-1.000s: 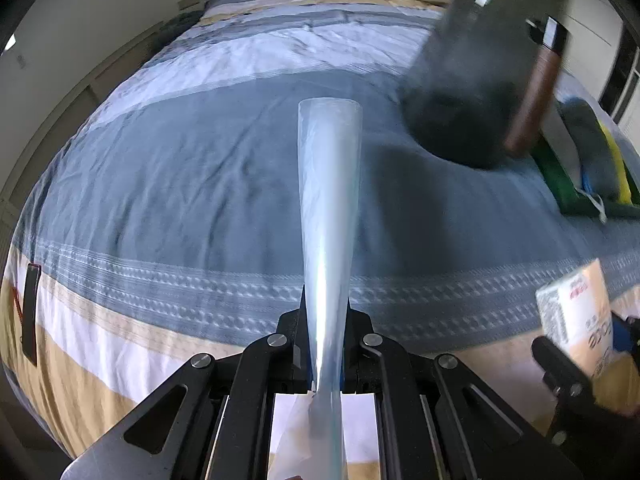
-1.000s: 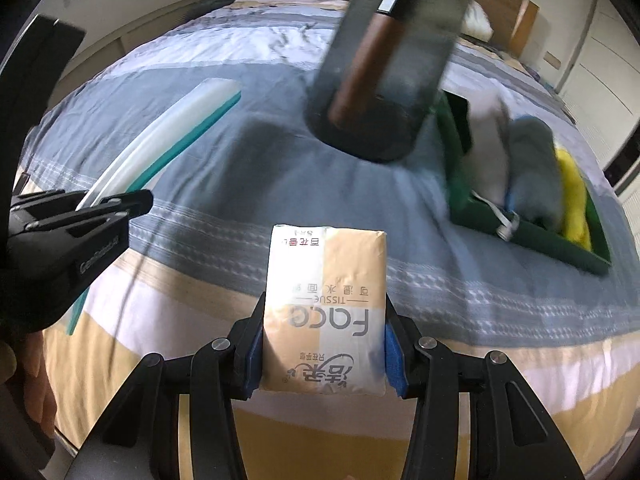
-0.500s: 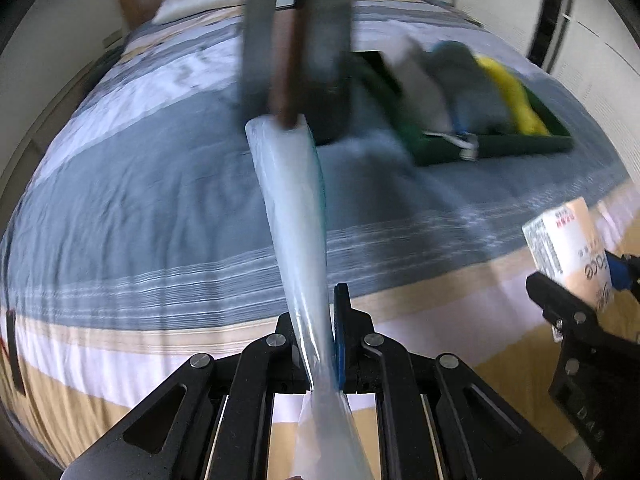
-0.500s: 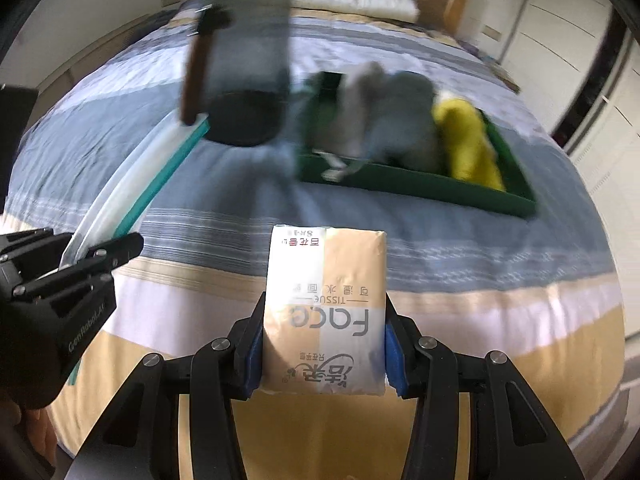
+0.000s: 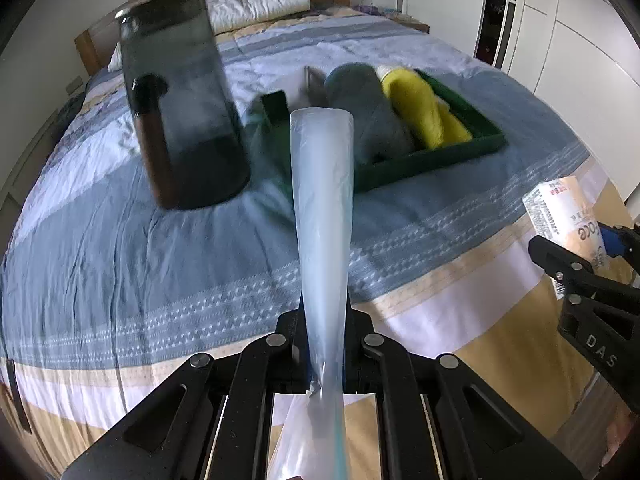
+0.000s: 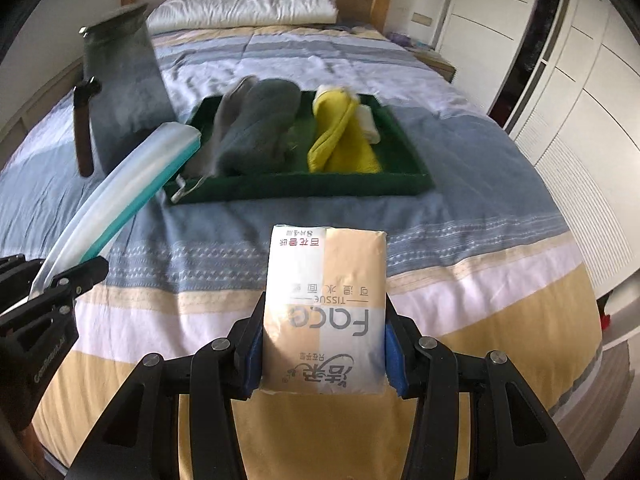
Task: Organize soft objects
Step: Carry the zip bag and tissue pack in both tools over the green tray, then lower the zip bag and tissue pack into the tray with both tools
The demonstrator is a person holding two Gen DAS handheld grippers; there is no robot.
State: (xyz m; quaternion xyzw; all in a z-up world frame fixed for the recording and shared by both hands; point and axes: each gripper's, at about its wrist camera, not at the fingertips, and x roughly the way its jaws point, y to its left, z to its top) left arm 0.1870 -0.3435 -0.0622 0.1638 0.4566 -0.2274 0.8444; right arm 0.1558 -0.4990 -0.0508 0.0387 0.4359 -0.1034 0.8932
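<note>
Two wardrobe doors (image 6: 580,92), right view only

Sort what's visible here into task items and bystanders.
Task items: tissue pack in right gripper; flat plastic pouch in left gripper; green tray; grey rolled cloth; yellow rolled cloth.
Bystanders: dark pitcher; pillow; striped bedspread.

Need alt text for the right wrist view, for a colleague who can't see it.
The right gripper jaws clamp a tissue pack above a striped bed. Beyond it a green tray holds grey and yellow rolled cloths, with a dark jug at its left. At left, the left gripper holds a flat translucent pouch.
</note>
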